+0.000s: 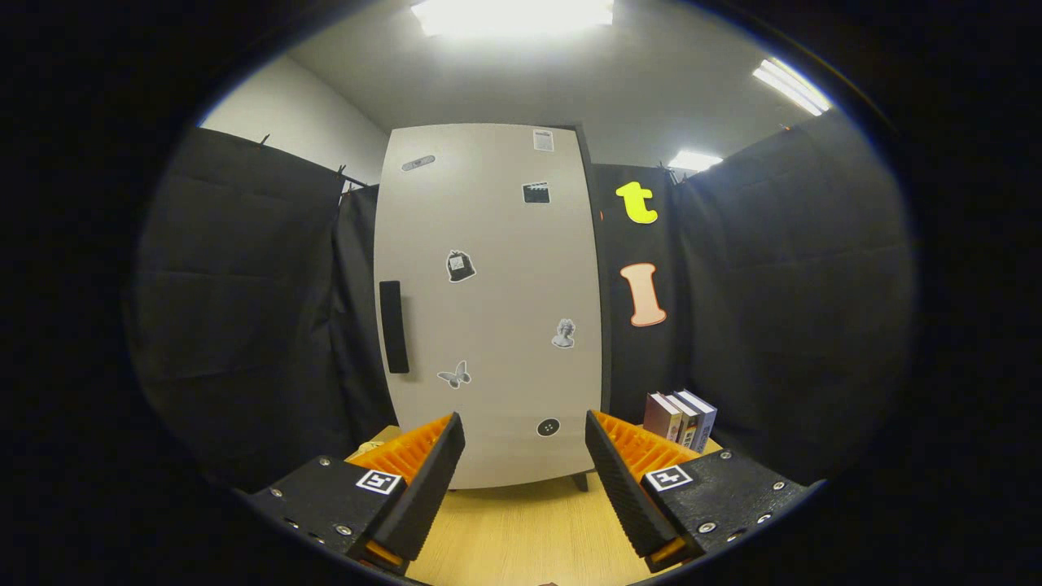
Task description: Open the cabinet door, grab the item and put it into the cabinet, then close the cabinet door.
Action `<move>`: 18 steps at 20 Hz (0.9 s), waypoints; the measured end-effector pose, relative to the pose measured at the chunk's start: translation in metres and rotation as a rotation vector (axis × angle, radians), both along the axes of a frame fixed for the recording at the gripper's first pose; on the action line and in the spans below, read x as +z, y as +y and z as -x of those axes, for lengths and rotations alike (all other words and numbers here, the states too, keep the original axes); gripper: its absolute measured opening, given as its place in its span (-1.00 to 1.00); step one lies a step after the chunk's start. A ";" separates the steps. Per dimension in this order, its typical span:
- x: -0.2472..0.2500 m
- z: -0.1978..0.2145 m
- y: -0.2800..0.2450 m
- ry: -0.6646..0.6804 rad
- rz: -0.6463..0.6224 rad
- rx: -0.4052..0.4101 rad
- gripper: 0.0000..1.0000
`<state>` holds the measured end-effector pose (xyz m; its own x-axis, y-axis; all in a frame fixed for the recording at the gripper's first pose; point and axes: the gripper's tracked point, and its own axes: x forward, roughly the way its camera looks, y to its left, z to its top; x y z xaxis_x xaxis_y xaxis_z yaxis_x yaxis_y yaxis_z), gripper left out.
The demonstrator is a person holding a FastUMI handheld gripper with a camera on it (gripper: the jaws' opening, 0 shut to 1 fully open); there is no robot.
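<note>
A tall pale cabinet (488,301) stands on the wooden table (529,533), straight ahead of my fingers. Its door is closed and carries several small stickers. A black vertical handle (394,326) sits near the door's left edge. My gripper (525,431) is open, a little back from the door, with nothing between its fingers. Three upright books (680,418) stand on the table just right of the cabinet, beyond the right finger. A small pale object (368,447) peeks out behind the left finger; I cannot tell what it is.
Black cloth walls close in the booth on the left, right and behind the cabinet. The table edge lies near the cloth on both sides. Ceiling lights shine above.
</note>
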<state>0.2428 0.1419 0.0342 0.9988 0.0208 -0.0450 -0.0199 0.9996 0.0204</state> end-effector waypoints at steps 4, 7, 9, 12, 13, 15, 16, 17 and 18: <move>-0.012 0.019 -0.010 0.002 -0.008 -0.022 0.86; -0.022 0.030 -0.017 0.006 0.000 -0.036 0.86; -0.030 0.036 -0.018 0.017 -0.003 -0.036 0.86; -0.038 0.042 -0.019 0.026 0.008 -0.035 0.86; -0.039 0.045 -0.020 0.026 0.011 -0.035 0.86; -0.041 0.048 -0.019 0.029 0.013 -0.033 0.86; -0.042 0.049 -0.019 0.029 0.014 -0.033 0.86; -0.042 0.050 -0.018 0.027 0.014 -0.031 0.86; -0.044 0.051 -0.018 0.030 0.015 -0.028 0.86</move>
<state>0.1922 0.1240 -0.0094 0.9972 -0.0084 -0.0746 0.0088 0.9999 0.0058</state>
